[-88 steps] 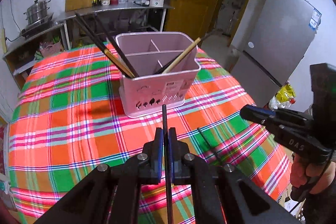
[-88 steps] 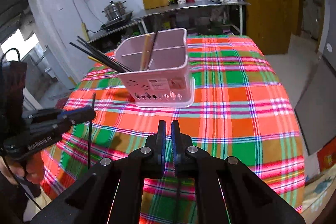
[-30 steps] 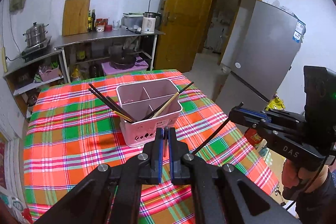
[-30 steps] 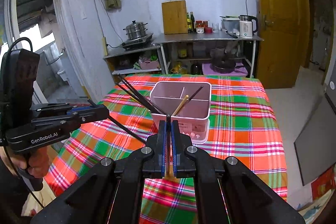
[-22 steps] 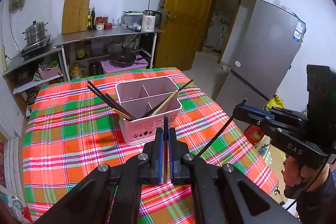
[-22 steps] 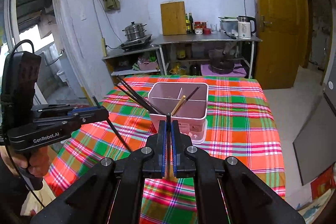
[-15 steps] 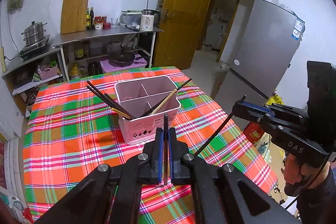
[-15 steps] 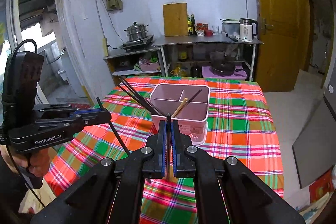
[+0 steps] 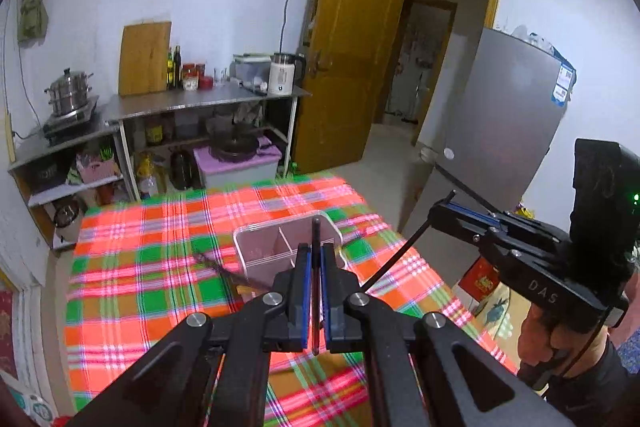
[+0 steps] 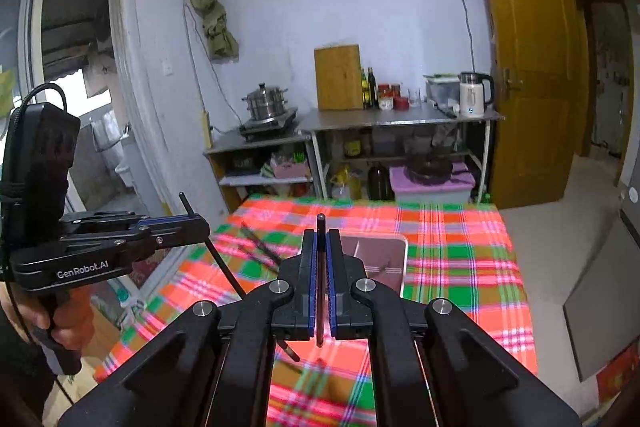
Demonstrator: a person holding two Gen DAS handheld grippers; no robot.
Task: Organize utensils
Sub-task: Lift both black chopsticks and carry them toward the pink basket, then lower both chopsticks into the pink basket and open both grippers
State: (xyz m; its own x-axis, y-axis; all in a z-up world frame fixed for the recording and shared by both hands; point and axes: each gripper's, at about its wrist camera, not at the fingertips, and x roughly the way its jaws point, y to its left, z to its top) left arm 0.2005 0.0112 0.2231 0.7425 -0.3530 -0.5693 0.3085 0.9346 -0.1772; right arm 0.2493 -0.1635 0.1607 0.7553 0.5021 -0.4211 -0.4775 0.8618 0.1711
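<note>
While both hover above the pink utensil caddy (image 9: 280,255), the left gripper (image 9: 314,287) and right gripper (image 10: 320,279) each pinch one dark chopstick (image 9: 315,267); more chopsticks (image 10: 260,247) lean out of the caddy's left side.

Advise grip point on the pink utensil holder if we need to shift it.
Pinch the pink utensil holder by its right-hand wall, as the right wrist view shows it, from above, one finger inside, one outside. Its top is open, and the black chopsticks lean out over its left side. Left gripper and right gripper are each shut on a chopstick; free one first.
</note>
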